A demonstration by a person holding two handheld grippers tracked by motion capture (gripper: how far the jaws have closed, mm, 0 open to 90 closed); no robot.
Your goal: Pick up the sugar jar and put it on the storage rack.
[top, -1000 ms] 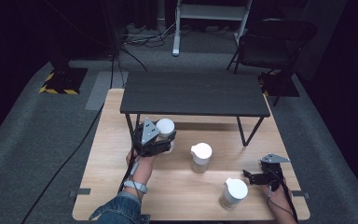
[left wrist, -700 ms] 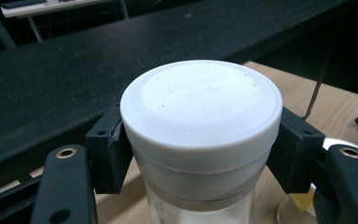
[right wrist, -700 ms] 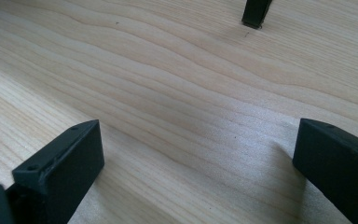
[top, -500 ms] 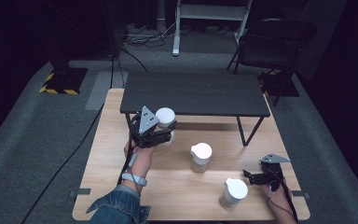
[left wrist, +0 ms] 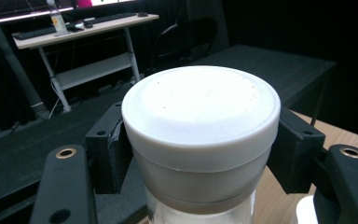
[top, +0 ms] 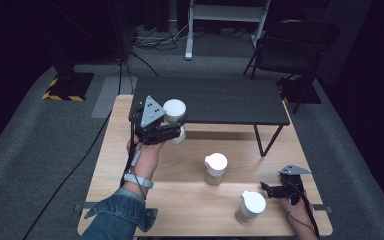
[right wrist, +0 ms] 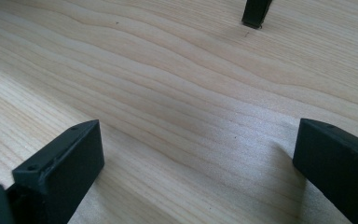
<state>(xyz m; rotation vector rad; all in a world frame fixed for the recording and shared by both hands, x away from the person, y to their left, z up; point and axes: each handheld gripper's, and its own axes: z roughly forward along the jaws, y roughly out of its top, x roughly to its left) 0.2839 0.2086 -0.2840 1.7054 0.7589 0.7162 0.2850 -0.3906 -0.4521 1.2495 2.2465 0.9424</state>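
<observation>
two jars [top: 215, 168] on wooden table [top: 110, 165], shelf [top: 220, 100] behind

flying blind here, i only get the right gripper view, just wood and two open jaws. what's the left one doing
Observer: The left gripper is shut on a white-lidded jar, held up off the wooden table.
Operator: where's it pointing with that
Observer: The jar sits at the front edge of the raised black shelf.
Operator: anything near my right gripper
Observer: Yes, the right gripper rests just right of a second jar.
Operator: any more jars
Observer: A third jar stands mid-table, upright.
</observation>
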